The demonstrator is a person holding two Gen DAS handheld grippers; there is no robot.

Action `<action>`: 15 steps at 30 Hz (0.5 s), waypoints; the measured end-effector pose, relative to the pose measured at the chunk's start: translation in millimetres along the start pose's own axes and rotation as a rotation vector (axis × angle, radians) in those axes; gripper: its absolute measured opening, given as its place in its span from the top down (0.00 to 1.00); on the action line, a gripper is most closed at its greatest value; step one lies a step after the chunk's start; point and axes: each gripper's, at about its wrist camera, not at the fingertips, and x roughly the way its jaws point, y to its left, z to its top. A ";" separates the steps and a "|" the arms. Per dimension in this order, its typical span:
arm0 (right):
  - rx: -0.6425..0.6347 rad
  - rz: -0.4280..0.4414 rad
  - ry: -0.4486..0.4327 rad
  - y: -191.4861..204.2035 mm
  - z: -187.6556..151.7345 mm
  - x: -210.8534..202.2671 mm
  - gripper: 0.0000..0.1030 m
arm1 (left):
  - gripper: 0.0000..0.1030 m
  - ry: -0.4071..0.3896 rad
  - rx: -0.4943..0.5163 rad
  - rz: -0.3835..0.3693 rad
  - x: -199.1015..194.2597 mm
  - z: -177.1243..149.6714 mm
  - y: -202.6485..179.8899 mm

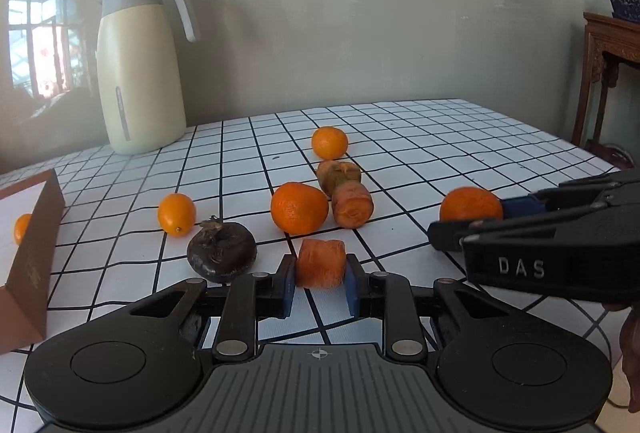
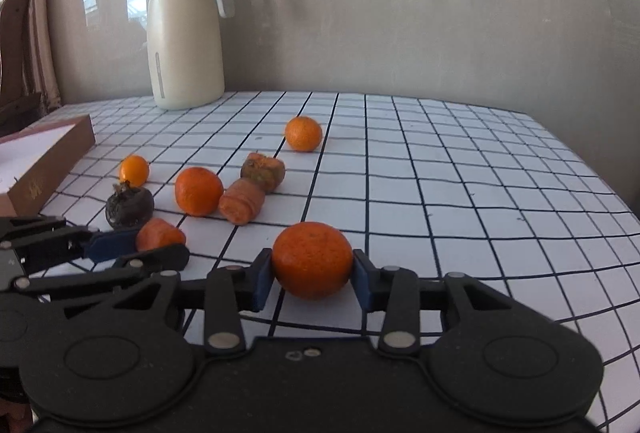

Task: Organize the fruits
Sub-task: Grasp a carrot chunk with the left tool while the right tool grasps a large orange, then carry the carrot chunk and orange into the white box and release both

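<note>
In the left wrist view, the left gripper (image 1: 320, 279) has its blue-padded fingers (image 1: 287, 283) closed on a cut carrot piece (image 1: 321, 263), which sits on the gridded desk (image 1: 440, 137). Just to the left of it lies a dark, wrinkled round fruit (image 1: 222, 251). Behind them rest a mandarin (image 1: 299, 208), two more carrot chunks (image 1: 352, 204) lying end to end, a small oval kumquat (image 1: 176, 214) and a far mandarin (image 1: 329, 142). A brown box (image 1: 34, 257) stands at the left edge, with another small orange fruit (image 1: 22, 229) partly hidden behind its wall. A cream thermos jug (image 1: 140, 73) stands against the wall. From the right, the right gripper (image 1: 486, 219) reaches in, its fingers around a large mandarin (image 1: 470, 204).

In the right wrist view, the right gripper (image 2: 313, 275) holds that large mandarin (image 2: 313, 259) between both pads, low on the desk (image 2: 480, 173); whether it is lifted clear of the surface cannot be told. At the left, the left gripper (image 2: 154, 247) grips the carrot piece (image 2: 160, 234), near the dark fruit (image 2: 129, 207). The box (image 2: 52, 161) lies open at far left, the jug (image 2: 186, 33) beyond.
</note>
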 end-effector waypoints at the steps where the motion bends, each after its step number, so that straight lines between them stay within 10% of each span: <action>1: 0.002 -0.001 0.000 0.0 -0.2 -0.5 0.69 | 0.75 -0.005 0.003 0.001 -2.0 0.7 0.1; 15: -0.046 0.008 -0.068 23.9 10.3 -18.4 0.69 | 0.75 -0.059 -0.003 0.028 -32.3 10.3 17.3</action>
